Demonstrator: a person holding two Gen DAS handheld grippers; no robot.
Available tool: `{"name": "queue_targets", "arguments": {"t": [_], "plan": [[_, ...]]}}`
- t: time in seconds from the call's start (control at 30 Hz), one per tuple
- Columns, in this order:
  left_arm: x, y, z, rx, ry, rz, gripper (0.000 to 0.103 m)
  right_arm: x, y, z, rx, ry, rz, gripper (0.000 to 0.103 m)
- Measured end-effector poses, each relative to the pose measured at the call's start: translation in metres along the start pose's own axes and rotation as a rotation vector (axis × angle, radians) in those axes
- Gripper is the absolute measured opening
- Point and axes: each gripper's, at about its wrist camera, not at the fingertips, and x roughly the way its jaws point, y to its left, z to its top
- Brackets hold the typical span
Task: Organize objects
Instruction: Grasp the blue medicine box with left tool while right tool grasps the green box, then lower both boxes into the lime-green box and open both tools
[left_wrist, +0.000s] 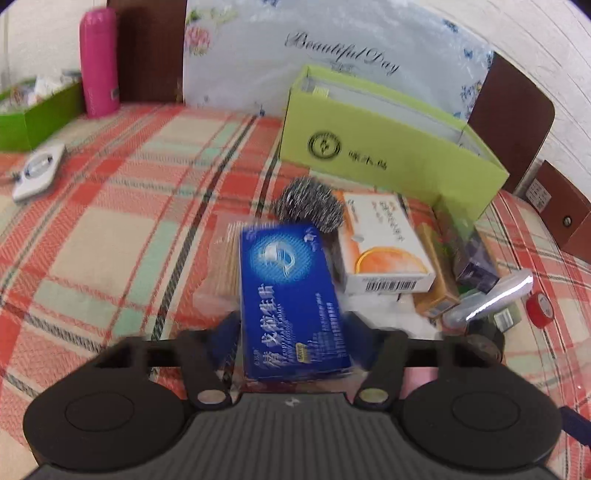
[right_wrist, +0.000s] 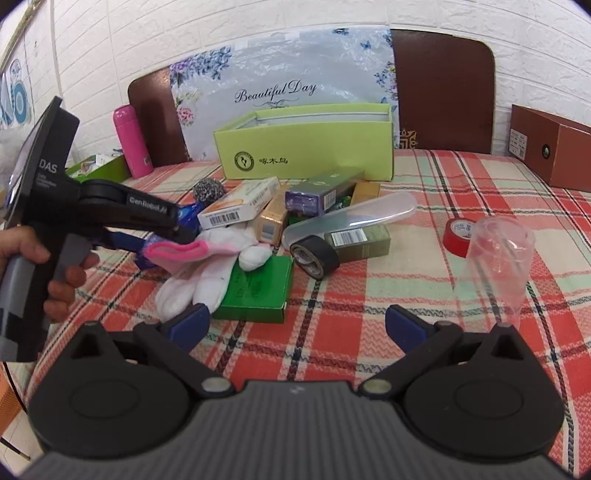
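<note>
While my left gripper (left_wrist: 291, 332) stood clamped on the blue box (left_wrist: 291, 299), lifted clear of the plaid tablecloth (left_wrist: 110, 229), I judged the sorting to be at its carrying step, with the open green box (left_wrist: 388, 147) at one o'clock the likely destination. My right gripper (right_wrist: 297, 326) hung over the cloth with its fingers spread wide and nothing between them. Getting the blue box home would call for a raise over the steel wool scrubber (left_wrist: 308, 203) and the orange-printed carton (left_wrist: 384, 247), both lying directly between the load and the green box's near wall. From the right wrist view, the pile remained thick: a white glove (right_wrist: 207, 273) draped on a green packet (right_wrist: 258, 291), a black tape roll (right_wrist: 314, 256) at twelve o'clock, a red tape roll (right_wrist: 458, 236) and a clear cup (right_wrist: 498, 258) at two o'clock. A pink flask (left_wrist: 99, 59) stood well apart at eleven o'clock.
</note>
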Motion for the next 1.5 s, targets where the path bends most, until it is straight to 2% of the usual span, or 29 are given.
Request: {"name": "queue_targets", "arguments": {"t": [0.07,0.17,0.27,0.4,0.5,0.63,0.8,0.83,0.87,0.9,0.93,1.0,1.1,1.17,1.3,1.43,1.5], "plan": [[-0.007,0.014,-0.004,-0.019,0.004,-0.015,0.061,0.008,0.005,0.000,-0.038,0.014,-0.017,0.103],[-0.029,0.029,-0.016,0.009,-0.001,0.004,0.060,0.024,0.016,-0.002,-0.117,0.043,-0.057,0.101],[-0.050,0.044,-0.030,0.020,0.015,0.009,0.060,0.041,0.026,-0.001,-0.150,0.074,-0.022,0.093],[-0.061,0.054,-0.043,0.023,0.044,0.013,0.060,0.058,0.043,0.005,-0.145,0.076,0.027,0.090],[-0.060,0.051,-0.044,0.034,0.042,0.017,0.065,0.065,0.050,0.006,-0.176,0.066,-0.003,0.063],[-0.053,0.042,-0.042,0.066,0.024,0.039,0.074,0.044,0.032,-0.003,-0.170,0.095,0.018,0.062],[-0.036,0.036,-0.039,0.075,0.039,0.064,0.075,0.003,-0.001,-0.025,-0.112,0.135,-0.010,0.062],[-0.036,0.034,-0.039,0.082,0.028,0.065,0.073,-0.002,-0.004,-0.026,-0.106,0.143,-0.013,0.063],[-0.037,0.032,-0.040,0.093,0.027,0.055,0.061,-0.005,-0.005,-0.027,-0.106,0.153,-0.015,0.064],[-0.038,0.028,-0.040,0.106,0.036,0.030,0.061,-0.008,-0.005,-0.026,-0.104,0.149,-0.020,0.066],[-0.041,0.025,-0.042,0.111,0.047,-0.003,0.061,-0.009,-0.004,-0.026,-0.103,0.135,-0.022,0.071],[-0.048,0.016,-0.048,0.133,0.054,-0.032,0.061,-0.011,-0.001,-0.023,-0.107,0.118,-0.021,0.073],[-0.055,0.007,-0.055,0.162,0.048,-0.015,0.063,-0.007,0.005,-0.022,-0.117,0.113,-0.038,0.077],[-0.054,0.002,-0.057,0.178,0.046,0.009,0.069,-0.005,0.006,-0.023,-0.115,0.112,-0.050,0.077],[-0.048,0.000,-0.057,0.176,0.071,-0.001,0.069,-0.001,0.004,-0.023,-0.087,0.114,-0.065,0.077],[-0.045,-0.006,-0.061,0.208,0.079,0.019,0.069,0.006,0.001,-0.024,-0.076,0.128,-0.081,0.076],[-0.045,-0.006,-0.061,0.204,0.077,0.016,0.069,0.008,0.000,-0.024,-0.070,0.131,-0.079,0.073]]}}
